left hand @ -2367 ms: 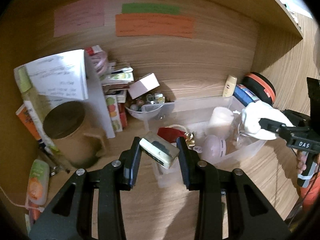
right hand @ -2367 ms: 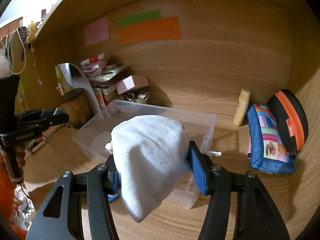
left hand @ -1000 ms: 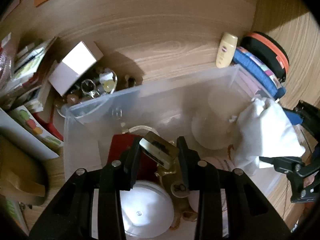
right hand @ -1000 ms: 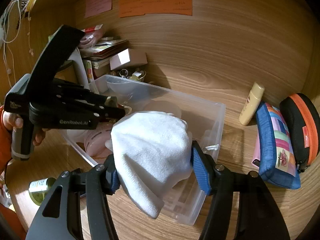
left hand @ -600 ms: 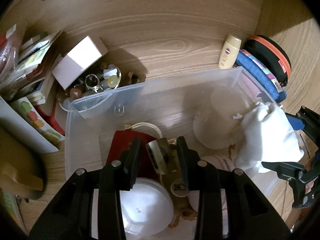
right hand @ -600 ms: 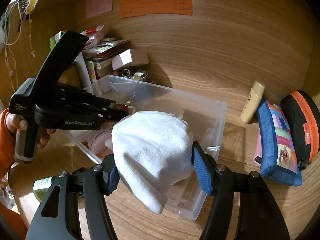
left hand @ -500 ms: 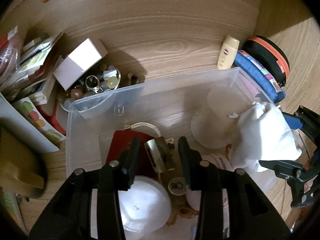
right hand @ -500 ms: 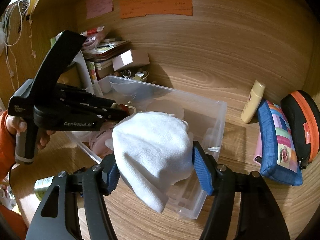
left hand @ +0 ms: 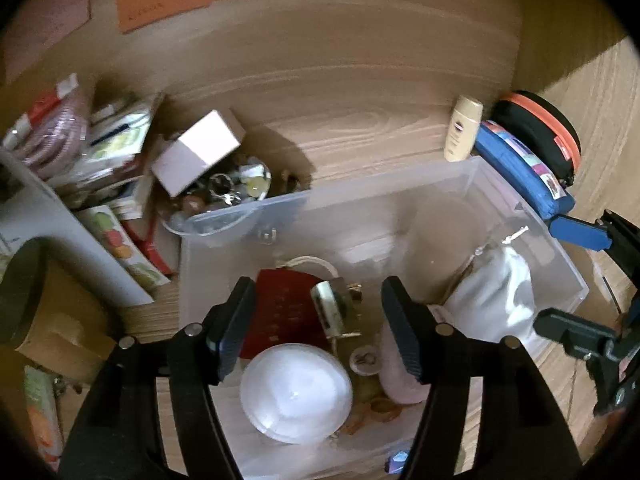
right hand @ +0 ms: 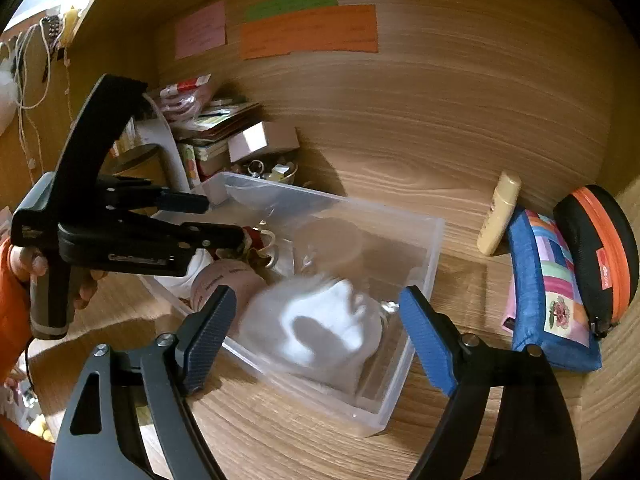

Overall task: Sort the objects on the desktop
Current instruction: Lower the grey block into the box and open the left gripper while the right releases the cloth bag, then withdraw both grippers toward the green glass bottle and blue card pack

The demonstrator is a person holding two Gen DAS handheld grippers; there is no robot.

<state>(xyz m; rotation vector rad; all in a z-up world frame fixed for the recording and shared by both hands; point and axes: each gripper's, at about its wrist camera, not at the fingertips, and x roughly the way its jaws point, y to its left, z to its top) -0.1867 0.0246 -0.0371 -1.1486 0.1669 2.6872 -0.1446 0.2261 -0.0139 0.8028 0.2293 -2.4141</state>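
Note:
A clear plastic bin stands on the wooden desk. My left gripper is open above its left half; the small gold-edged box lies below it on a red card. My right gripper is open over the bin's near right corner; the white cloth pouch lies blurred inside the bin beneath it. A white round lid and a pink round case also lie in the bin.
A cream lotion bottle, a blue patchwork pouch and a black-and-orange case lie right of the bin. Books, a white box and a bowl of trinkets crowd the back left. A brown mug stands at left.
Both grippers have opened. The gold-edged box has dropped from the left gripper into the bin, and the white pouch has dropped from the right gripper into the bin.

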